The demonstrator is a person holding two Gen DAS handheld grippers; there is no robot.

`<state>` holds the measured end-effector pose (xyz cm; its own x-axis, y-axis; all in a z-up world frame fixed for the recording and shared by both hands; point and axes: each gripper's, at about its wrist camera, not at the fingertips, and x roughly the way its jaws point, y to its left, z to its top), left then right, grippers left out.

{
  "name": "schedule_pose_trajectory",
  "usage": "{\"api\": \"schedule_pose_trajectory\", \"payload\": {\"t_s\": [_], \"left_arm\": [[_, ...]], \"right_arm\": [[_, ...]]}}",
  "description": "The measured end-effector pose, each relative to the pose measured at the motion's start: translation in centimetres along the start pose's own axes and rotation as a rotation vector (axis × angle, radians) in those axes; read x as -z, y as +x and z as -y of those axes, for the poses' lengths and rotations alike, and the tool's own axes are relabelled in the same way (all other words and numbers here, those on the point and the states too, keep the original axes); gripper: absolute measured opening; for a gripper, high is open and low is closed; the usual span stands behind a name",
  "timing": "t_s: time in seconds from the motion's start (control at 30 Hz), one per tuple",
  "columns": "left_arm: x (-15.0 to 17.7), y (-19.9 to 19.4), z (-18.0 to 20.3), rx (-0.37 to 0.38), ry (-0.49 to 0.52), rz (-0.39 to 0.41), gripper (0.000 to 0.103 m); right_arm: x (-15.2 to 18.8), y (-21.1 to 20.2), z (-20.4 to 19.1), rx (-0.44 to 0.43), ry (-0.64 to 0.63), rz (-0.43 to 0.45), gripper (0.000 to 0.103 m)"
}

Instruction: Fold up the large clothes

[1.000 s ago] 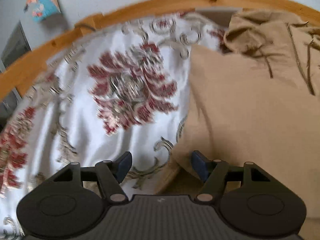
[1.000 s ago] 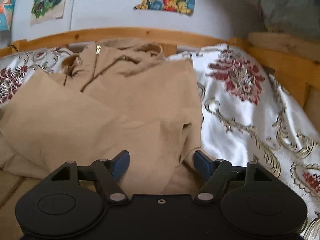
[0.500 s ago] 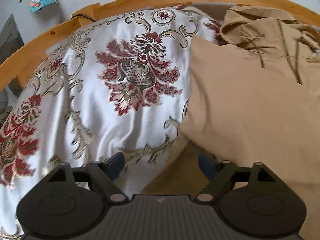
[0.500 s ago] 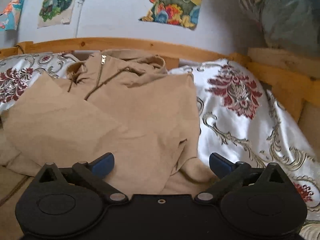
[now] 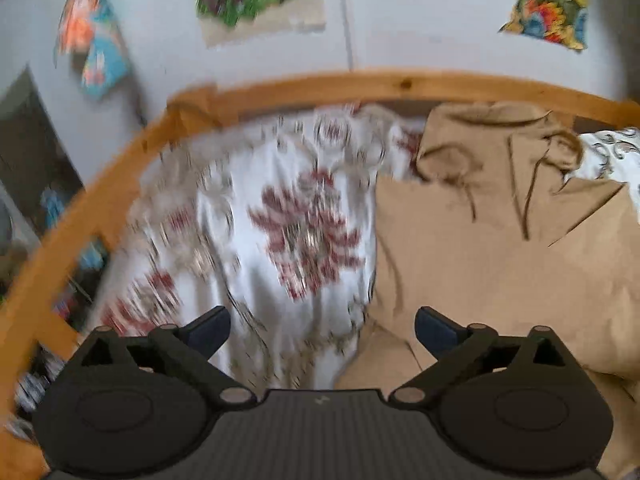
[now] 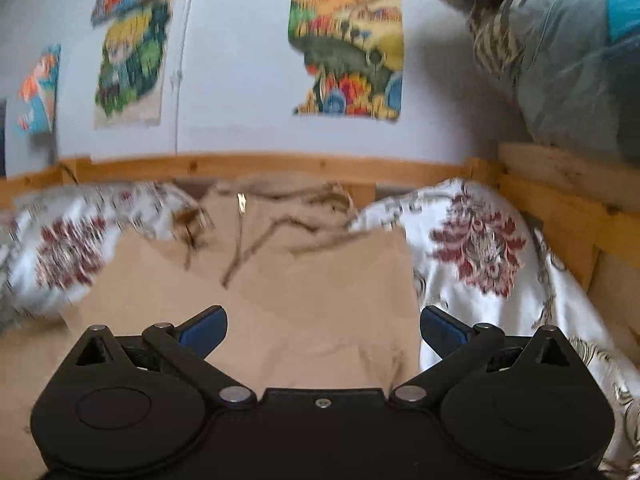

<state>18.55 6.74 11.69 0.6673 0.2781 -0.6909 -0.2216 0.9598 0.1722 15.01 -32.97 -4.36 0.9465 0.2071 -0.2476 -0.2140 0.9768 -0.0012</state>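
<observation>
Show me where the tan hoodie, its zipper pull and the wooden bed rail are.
tan hoodie (image 6: 320,300), right wrist view, flat folded body panel.
zipper pull (image 6: 241,203), right wrist view, the shiny metal tab near the collar.
wooden bed rail (image 5: 404,84), left wrist view, the knot in its top edge.

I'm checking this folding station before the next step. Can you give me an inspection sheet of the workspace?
Surface: floral bedspread in a wooden bed frame.
Job's things: tan hooded jacket lying partly folded, hood toward the wall.
Clutter: bagged bedding at upper right.
Grippers: left gripper and right gripper open after widening, nothing between the fingers.
Cables: thin line down the wall, blurred.
Surroundings: colourful pictures on a pale wall.
</observation>
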Motion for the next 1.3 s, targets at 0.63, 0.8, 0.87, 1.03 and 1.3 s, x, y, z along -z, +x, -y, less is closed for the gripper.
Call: {"api": "schedule_pose_trajectory", "payload": {"t_s": [0.63,0.8,0.87,1.03,1.3], "left_arm": [[-9.1,11.3,3.4,0.034,0.083,0.128,0.102],[-9.6,18.2,2.1,0.164,-0.171,0.169,0.102],[-9.9,21.0,2.3,0.246,-0.247,0.150,0.102],[-9.3,24.9,3.1,0.344,-0.294,0.184,0.100],[-6.9,28.1,2.6,0.385,-0.369,0.093,0.100]], "right_arm": [[-14.6,22.5,-1.2,-0.423,0.502,-0.166,0.102],[-15.0,31.5,-2.2,-0.390,0.609,-0.172,0.095],[-14.4,33.7,-2.1,-0.381,0.665,-0.171,0.090],[-15.1,37.9,-1.3,-0.363,0.769,-0.188,0.083],[-15.3,44.6,-4.1,-0.244,0.778,-0.287,0.080]]}}
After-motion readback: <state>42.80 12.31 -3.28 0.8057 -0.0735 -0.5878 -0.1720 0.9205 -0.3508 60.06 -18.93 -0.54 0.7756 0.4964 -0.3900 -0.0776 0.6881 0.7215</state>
